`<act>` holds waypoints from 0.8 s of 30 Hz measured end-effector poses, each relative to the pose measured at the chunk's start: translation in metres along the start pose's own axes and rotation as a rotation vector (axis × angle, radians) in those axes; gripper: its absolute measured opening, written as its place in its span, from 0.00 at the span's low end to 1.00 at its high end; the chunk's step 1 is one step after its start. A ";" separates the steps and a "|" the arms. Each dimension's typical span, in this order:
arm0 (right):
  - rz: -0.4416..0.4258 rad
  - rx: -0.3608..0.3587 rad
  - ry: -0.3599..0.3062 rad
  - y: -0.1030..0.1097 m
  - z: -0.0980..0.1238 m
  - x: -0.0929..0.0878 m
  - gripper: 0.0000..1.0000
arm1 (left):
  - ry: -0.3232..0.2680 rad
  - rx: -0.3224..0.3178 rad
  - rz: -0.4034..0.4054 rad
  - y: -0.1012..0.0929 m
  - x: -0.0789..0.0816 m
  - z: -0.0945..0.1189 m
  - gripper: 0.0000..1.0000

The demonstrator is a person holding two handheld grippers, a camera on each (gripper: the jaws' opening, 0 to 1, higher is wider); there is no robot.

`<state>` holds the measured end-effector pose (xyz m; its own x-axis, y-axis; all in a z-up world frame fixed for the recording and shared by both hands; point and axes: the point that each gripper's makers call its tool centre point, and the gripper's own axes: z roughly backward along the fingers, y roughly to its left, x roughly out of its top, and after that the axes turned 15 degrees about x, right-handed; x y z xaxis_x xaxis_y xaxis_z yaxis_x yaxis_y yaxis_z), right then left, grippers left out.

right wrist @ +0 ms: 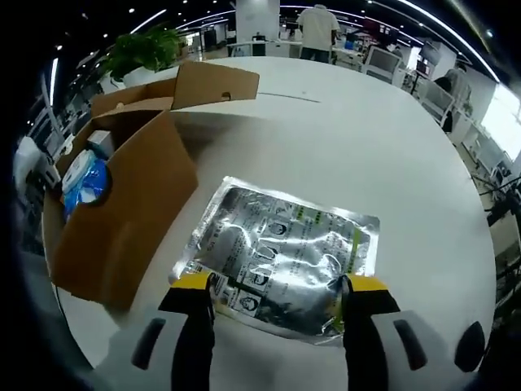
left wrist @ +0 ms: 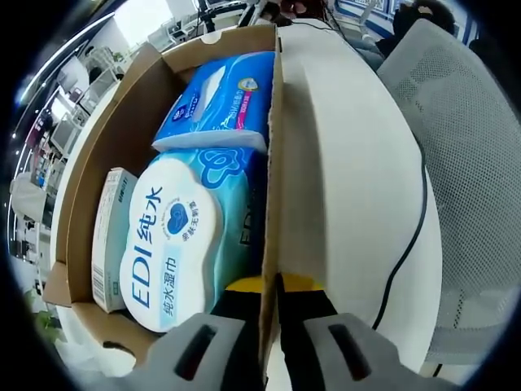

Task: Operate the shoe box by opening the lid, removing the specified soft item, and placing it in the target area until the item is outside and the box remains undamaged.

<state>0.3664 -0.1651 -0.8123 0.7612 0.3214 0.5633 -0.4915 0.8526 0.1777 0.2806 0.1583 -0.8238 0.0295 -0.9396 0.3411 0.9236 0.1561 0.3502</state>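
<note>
Left tool (left wrist: 271, 305) is clamped narrow on the cardboard box (left wrist: 275, 163) wall. Right tool (right wrist: 277, 297) stands wide, straddling the near edge of the silver pouch (right wrist: 281, 252), which lies flat on the worktop (right wrist: 391, 155) beside the box. Judged light, limp, slippery; grip an edge seam.

I see the brown cardboard shoe box (right wrist: 122, 204) standing open near the desk's left edge, flaps up, still packed with blue and teal tissue packs (left wrist: 216, 106), while the silver foil pouch (right wrist: 281, 252) lies flat on the white desk just beside it.
</note>
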 end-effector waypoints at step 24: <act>0.006 0.010 0.003 -0.031 -0.017 0.028 0.61 | 0.001 -0.003 0.002 -0.001 0.001 -0.001 0.02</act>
<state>0.4103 -0.1753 -0.8156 0.7597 0.3275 0.5618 -0.4998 0.8468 0.1822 0.2803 0.1569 -0.8248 0.0322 -0.9395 0.3409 0.9245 0.1576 0.3472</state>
